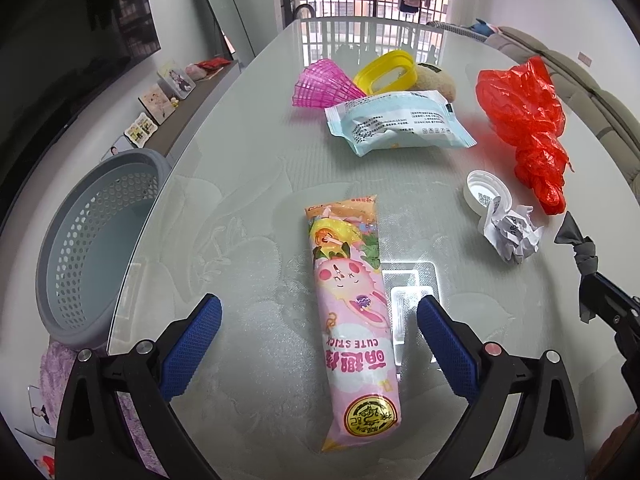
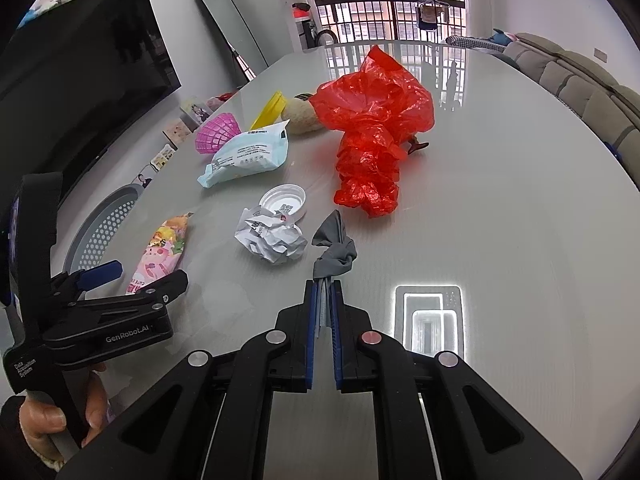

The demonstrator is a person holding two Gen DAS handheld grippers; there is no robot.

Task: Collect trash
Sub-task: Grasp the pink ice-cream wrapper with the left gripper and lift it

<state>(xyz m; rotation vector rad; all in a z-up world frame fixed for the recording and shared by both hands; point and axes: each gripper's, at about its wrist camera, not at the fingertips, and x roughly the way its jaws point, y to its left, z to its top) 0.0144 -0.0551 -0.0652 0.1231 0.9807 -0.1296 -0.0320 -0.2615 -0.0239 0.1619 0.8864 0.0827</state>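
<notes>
In the left wrist view, a snack packet point(image 1: 352, 320) is laid at lower centre on the table point(image 1: 248, 128). A basket point(image 1: 100, 240) is seen at left, below the table edge. A crumpled paper point(image 1: 512, 236) and cap point(image 1: 486, 196) are placed at right, touching.

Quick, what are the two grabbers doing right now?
Left gripper: open, holding nothing, with the pink snack wrapper lying between its fingers.
Right gripper: closed, pinching a knotted grey scrap.

Dark TV point(image 2: 80, 64) up-left of my tongs, mirror point(image 2: 228, 28) leaning past it, barred window point(image 2: 384, 4) far ahead, sofa point(image 2: 580, 80) right.
</notes>
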